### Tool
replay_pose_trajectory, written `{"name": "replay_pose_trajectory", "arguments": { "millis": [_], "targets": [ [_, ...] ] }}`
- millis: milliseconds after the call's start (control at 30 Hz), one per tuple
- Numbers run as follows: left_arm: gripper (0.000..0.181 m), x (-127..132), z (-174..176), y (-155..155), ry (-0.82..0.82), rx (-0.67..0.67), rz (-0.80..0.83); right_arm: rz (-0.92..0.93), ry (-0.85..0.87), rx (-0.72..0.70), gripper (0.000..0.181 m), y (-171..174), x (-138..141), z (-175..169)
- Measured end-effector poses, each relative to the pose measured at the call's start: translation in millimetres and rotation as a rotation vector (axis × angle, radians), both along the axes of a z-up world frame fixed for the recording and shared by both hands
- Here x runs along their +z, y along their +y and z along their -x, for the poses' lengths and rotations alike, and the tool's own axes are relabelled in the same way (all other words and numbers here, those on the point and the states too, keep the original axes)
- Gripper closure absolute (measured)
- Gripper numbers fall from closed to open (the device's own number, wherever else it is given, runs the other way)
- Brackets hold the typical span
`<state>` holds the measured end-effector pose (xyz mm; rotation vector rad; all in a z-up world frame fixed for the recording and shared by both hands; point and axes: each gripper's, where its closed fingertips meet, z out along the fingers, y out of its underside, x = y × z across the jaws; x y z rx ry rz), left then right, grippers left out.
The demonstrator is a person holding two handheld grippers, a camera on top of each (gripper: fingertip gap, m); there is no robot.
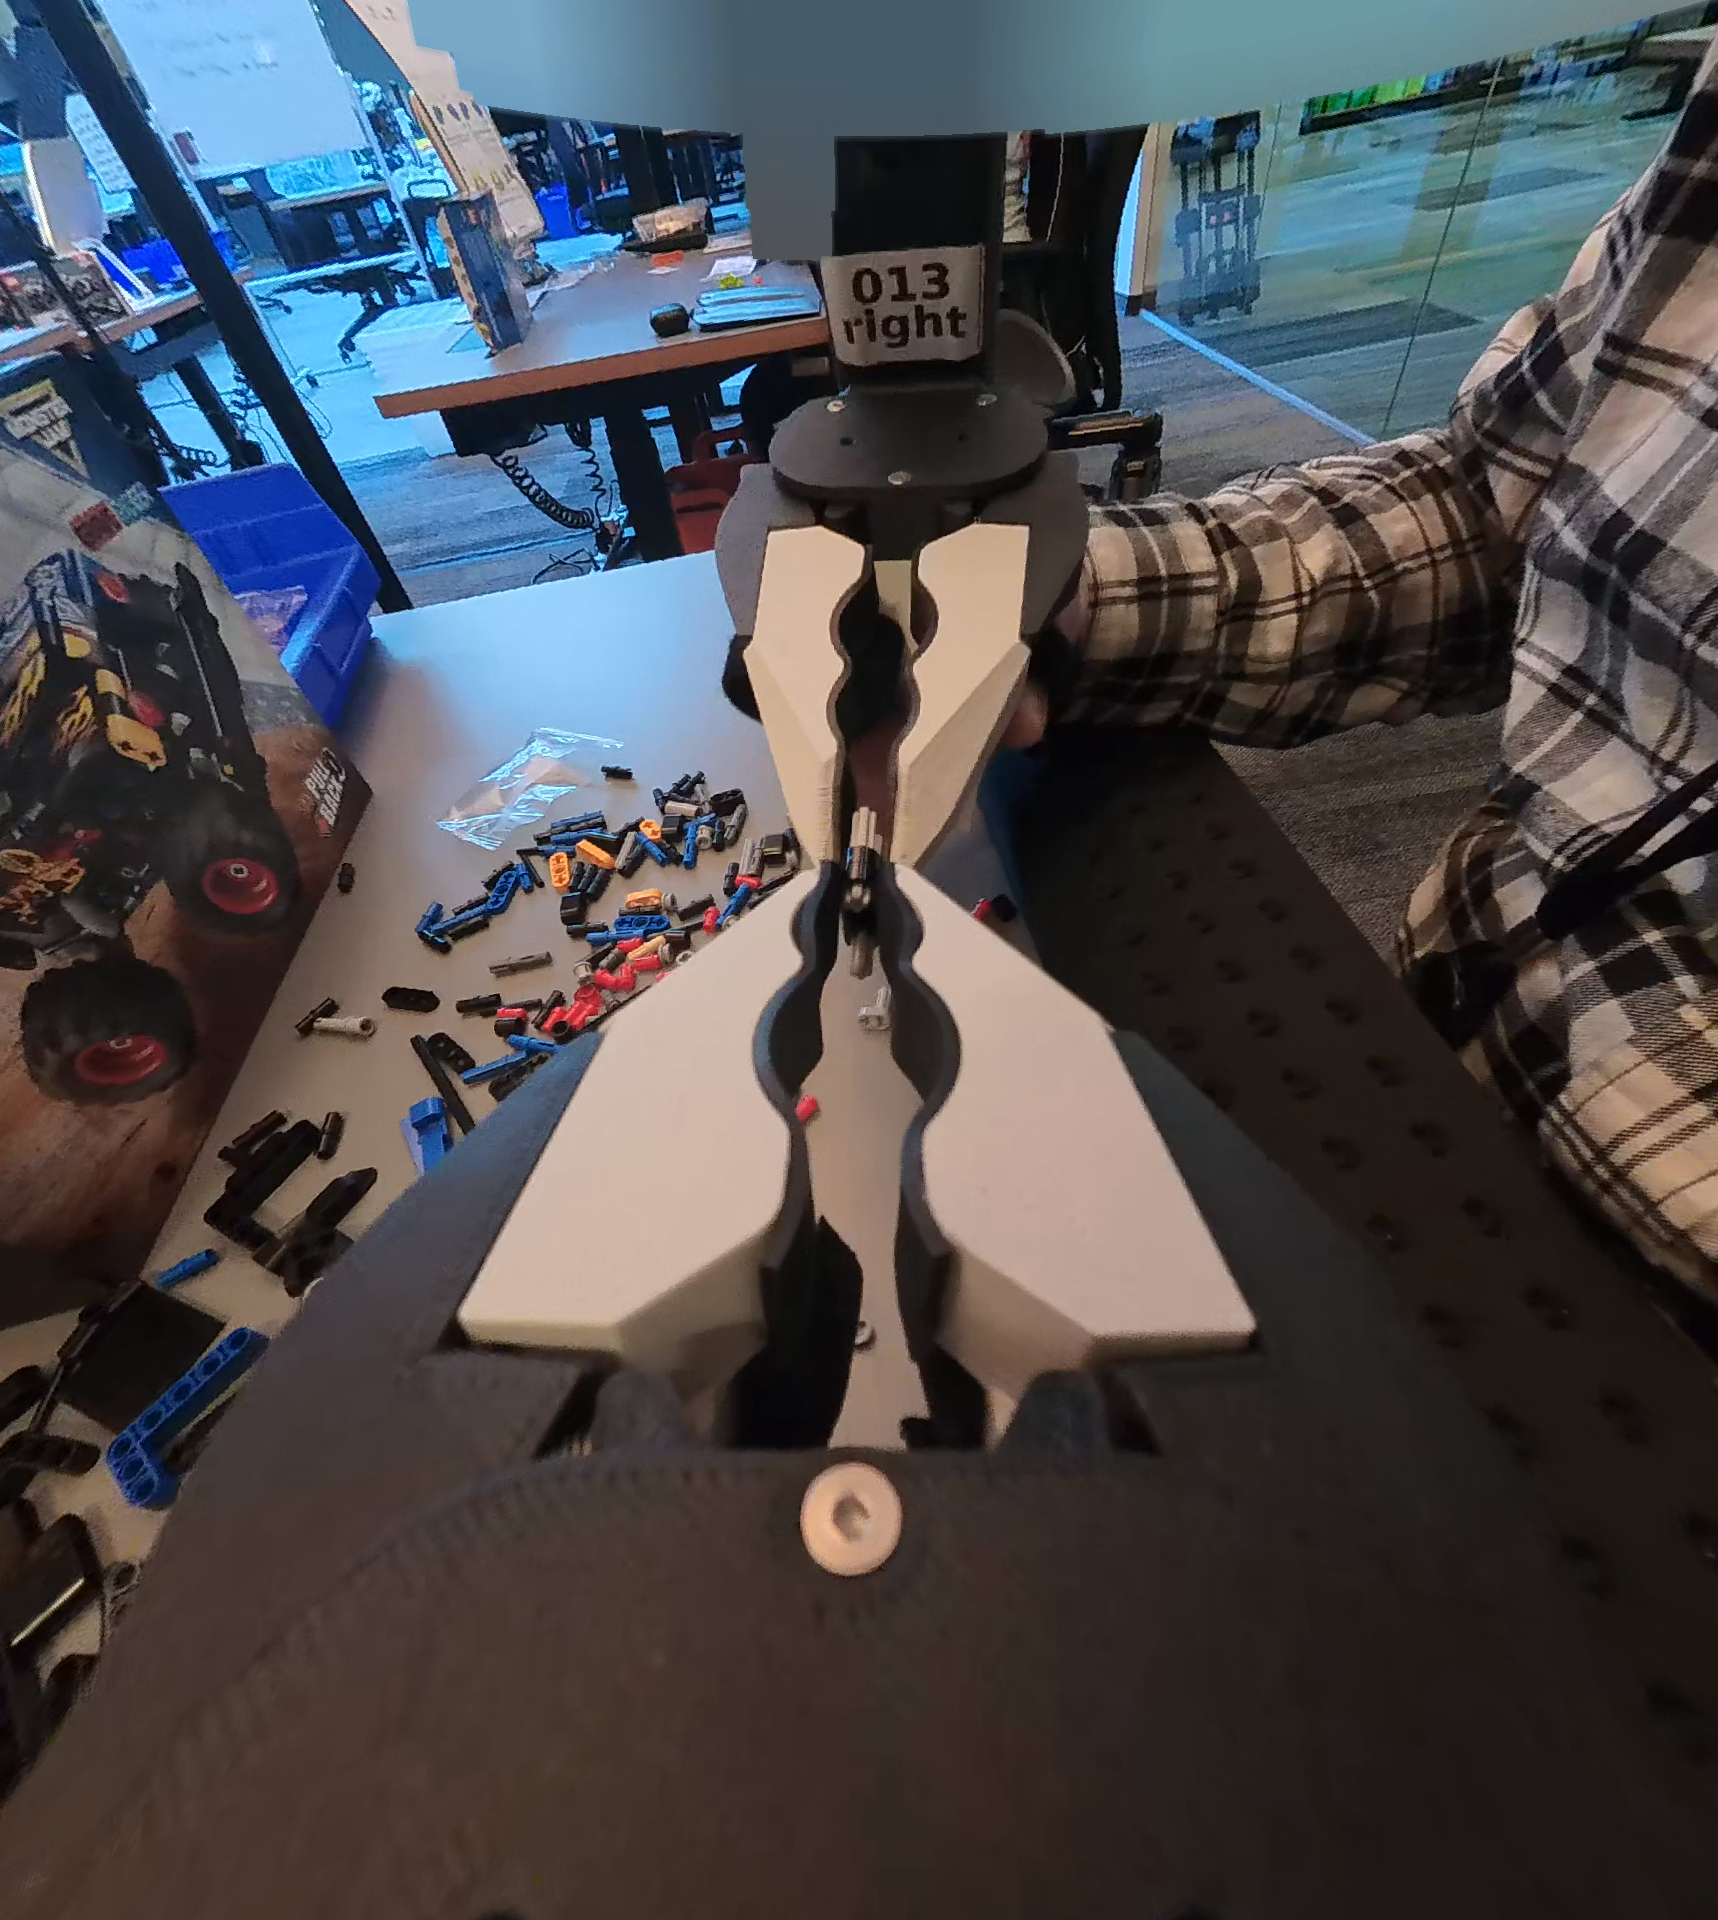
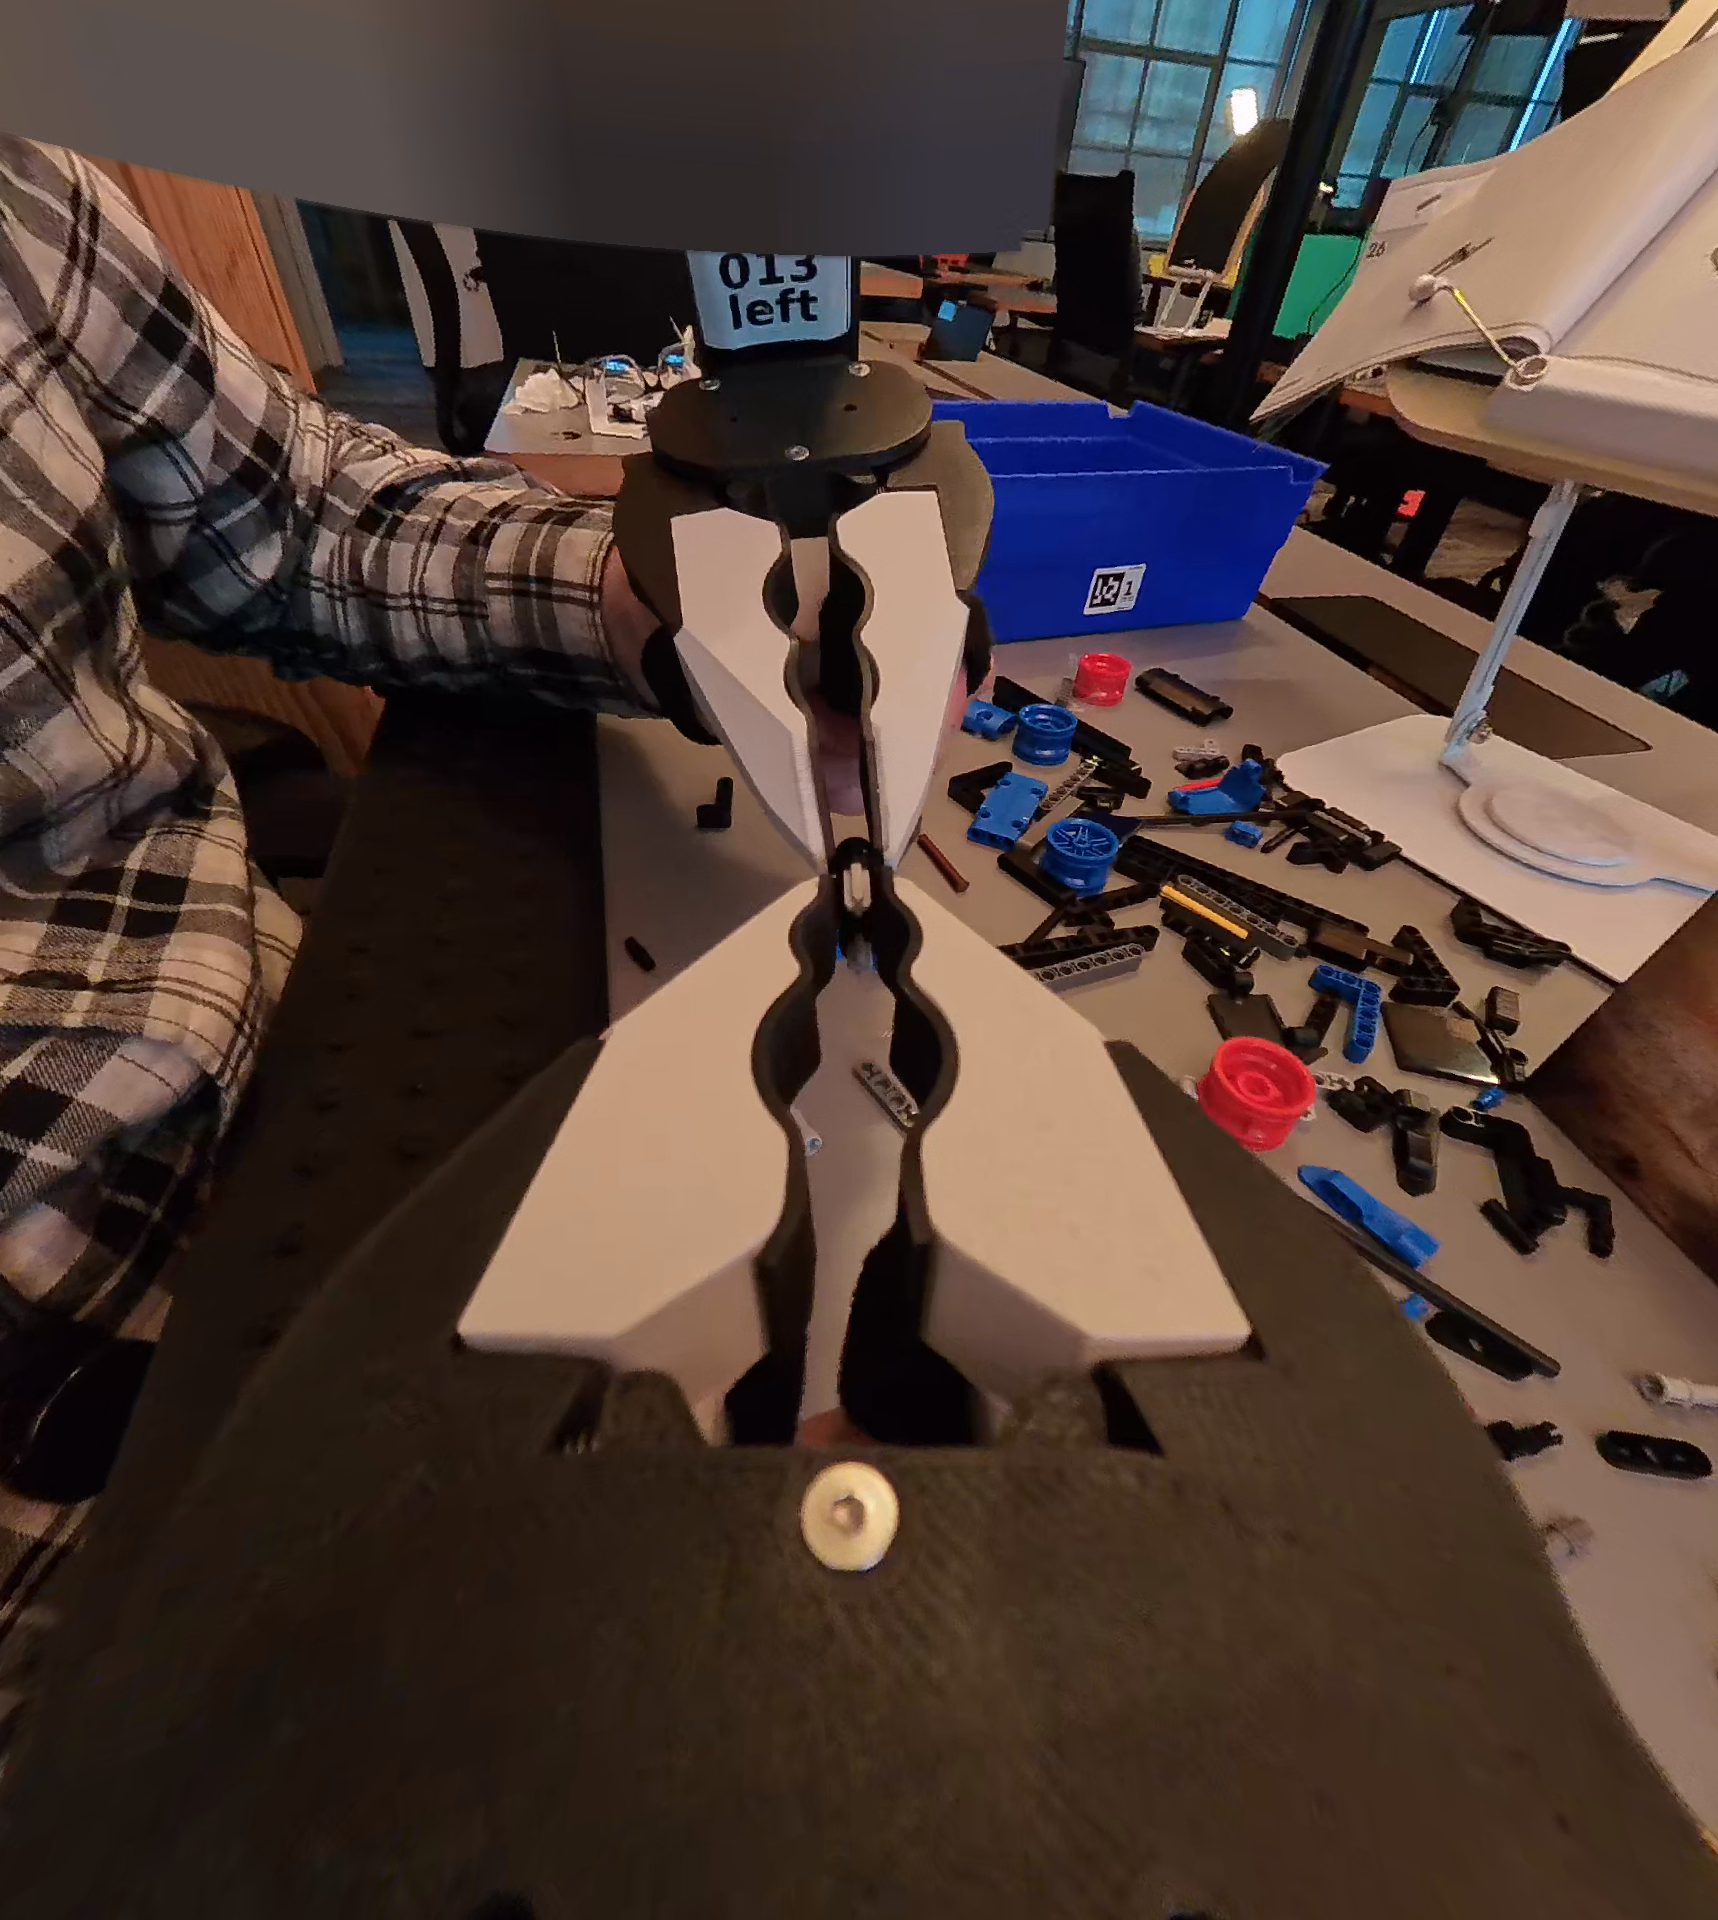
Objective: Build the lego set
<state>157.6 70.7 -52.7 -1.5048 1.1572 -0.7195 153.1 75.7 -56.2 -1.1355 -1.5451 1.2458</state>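
Small lego piece (image 1: 860, 883), grey and black, pinched in the air between left gripper (image 1: 857, 904) and right gripper (image 1: 865, 831), tip to tip, both clamped tight on it. Below, on the grey bench (image 1: 564, 665), loose blue, black and red lego parts (image 1: 616, 904). Lego box (image 1: 76, 831) standing at the side, blue bin (image 2: 1125, 520) behind, open booklet (image 2: 1613, 260) on a white stand.

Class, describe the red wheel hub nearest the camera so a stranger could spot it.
Start at the truck box on the right of the table. Just left of it lies the red hub, among black beams. A second red hub lies farther back, near the blue bin.
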Motion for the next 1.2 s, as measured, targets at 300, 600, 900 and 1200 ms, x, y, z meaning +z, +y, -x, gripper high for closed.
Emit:
{"name": "replay_pose_trajectory", "arguments": {
  "millis": [300, 600, 900, 1200],
  "targets": [
    [0.176, 4.5, -1.5, -5.5, -0.023, -0.027, -0.024, 0.02, 0.051, 0.023, 0.176, -4.0, 7.3, -3.6],
    [0.176, 6.9, -1.8, -4.9, -0.019, -0.023, -0.052, 0.083, 0.101, 0.029, 0.177, -3.9, 15.9, -6.1],
    [0.176, 8.8, -1.4, 0.4, -0.018, 0.012, -0.059, 0.145, 0.126, 0.019, 0.176, 0.9, 19.6, -5.2],
    [0.177, -22.5, 5.6, 8.4, 0.283, 0.074, -0.108, -0.235, -0.127, -0.119, 0.174, 8.1, -17.9, 6.1]
  ]
}}
